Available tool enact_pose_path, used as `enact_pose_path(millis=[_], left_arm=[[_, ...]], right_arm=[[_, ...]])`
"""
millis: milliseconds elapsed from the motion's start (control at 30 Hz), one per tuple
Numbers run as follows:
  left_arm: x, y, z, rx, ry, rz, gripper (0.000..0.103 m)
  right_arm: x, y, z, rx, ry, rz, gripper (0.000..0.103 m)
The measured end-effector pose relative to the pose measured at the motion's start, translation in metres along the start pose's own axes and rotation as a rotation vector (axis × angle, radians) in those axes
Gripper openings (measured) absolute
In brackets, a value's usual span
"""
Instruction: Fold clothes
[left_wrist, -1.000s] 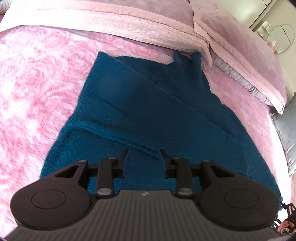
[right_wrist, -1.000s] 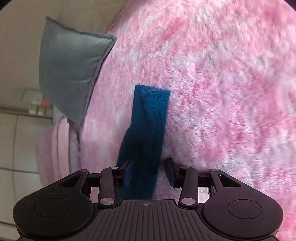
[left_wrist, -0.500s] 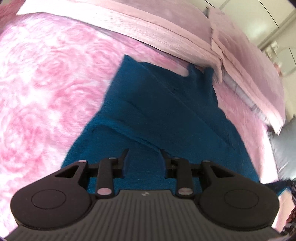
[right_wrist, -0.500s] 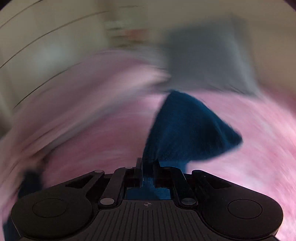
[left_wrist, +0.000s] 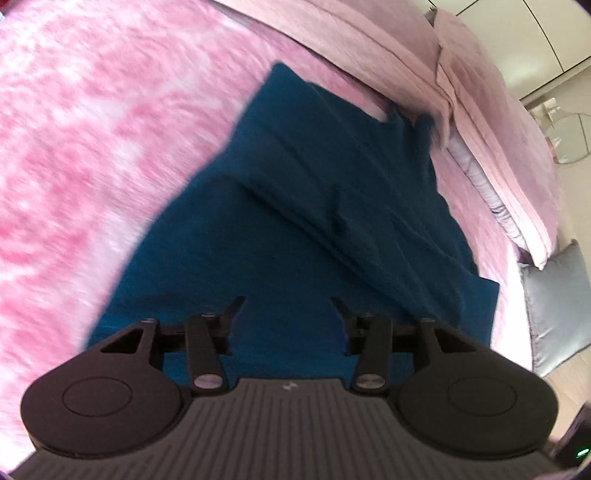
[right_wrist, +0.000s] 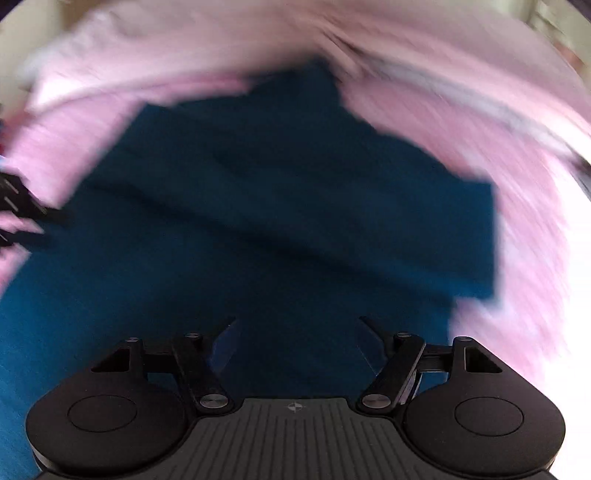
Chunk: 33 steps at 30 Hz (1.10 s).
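Both grippers hang over a teal knit garment (left_wrist: 295, 206) lying part-folded on the pink fleece blanket (left_wrist: 92, 129). The left gripper (left_wrist: 286, 306) and right gripper (right_wrist: 297, 325) are opening, nothing pinched between their jaws. A fold looks just laid; next comes picking a fresh edge.

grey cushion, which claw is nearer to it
Right, probably. The grey cushion lies off the right claw's side of the blue garment; the left claw works the opposite side.
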<state>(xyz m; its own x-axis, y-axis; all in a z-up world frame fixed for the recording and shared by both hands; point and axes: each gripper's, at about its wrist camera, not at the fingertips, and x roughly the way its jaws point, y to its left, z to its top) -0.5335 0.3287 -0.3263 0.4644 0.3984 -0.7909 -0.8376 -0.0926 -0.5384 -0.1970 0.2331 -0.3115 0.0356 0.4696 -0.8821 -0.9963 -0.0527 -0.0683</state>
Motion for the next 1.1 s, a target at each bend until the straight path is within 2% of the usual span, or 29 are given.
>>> enact_pose_path(millis=[133,300,333,367,433,500,600,667,733,800,967,1033,1100], left_arm=[[0.028,-0.009,0.01,-0.083,-0.003,-0.049,0.048],[0.061,-0.013,0.022,-0.249,-0.012,-0.111,0.049],[0.066,-0.013,0.023,-0.272,-0.015,-0.114,0.047],[0.067,-0.017,0.024,-0.266,-0.016,-0.115,0.037],[0.066,-0.028,0.028,-0.206,-0.017,-0.115,0.008],[0.055,-0.045,0.036,-0.085,-0.041,-0.12,0.007],[0.025,-0.074,0.052,0.125,-0.142,-0.14,0.006],[0.004,-0.087,0.067,0.255,-0.253,-0.119,0.006],[-0.011,-0.09,0.08,0.356,-0.35,-0.061,0.006],[-0.01,-0.08,0.093,0.389,-0.343,-0.01,0.006],[0.022,-0.042,0.089,0.371,-0.212,0.071,0.006],[0.021,-0.028,0.081,0.357,-0.223,0.069,0.007],[0.022,-0.016,0.078,0.341,-0.233,0.081,0.007]], right_arm=[[0.005,-0.053,-0.029,0.114,0.09,-0.12,0.072],[0.005,-0.092,-0.036,0.323,0.104,-0.068,0.072],[0.006,-0.093,-0.035,0.349,0.104,-0.062,0.072],[0.008,-0.093,-0.035,0.36,0.102,-0.063,0.072],[0.01,-0.092,-0.034,0.368,0.091,-0.069,0.072],[0.009,-0.089,-0.035,0.371,0.084,-0.074,0.072],[0.006,-0.085,-0.041,0.371,0.073,-0.076,0.072],[-0.005,-0.09,-0.044,0.386,0.032,-0.082,0.072],[-0.02,-0.091,-0.041,0.394,-0.042,-0.088,0.072],[-0.025,-0.092,-0.033,0.397,-0.106,-0.083,0.072],[0.001,-0.082,0.0,0.339,-0.17,-0.025,0.072],[0.016,-0.074,0.01,0.29,-0.186,-0.05,0.072],[0.028,-0.075,0.013,0.261,-0.158,-0.097,0.072]])
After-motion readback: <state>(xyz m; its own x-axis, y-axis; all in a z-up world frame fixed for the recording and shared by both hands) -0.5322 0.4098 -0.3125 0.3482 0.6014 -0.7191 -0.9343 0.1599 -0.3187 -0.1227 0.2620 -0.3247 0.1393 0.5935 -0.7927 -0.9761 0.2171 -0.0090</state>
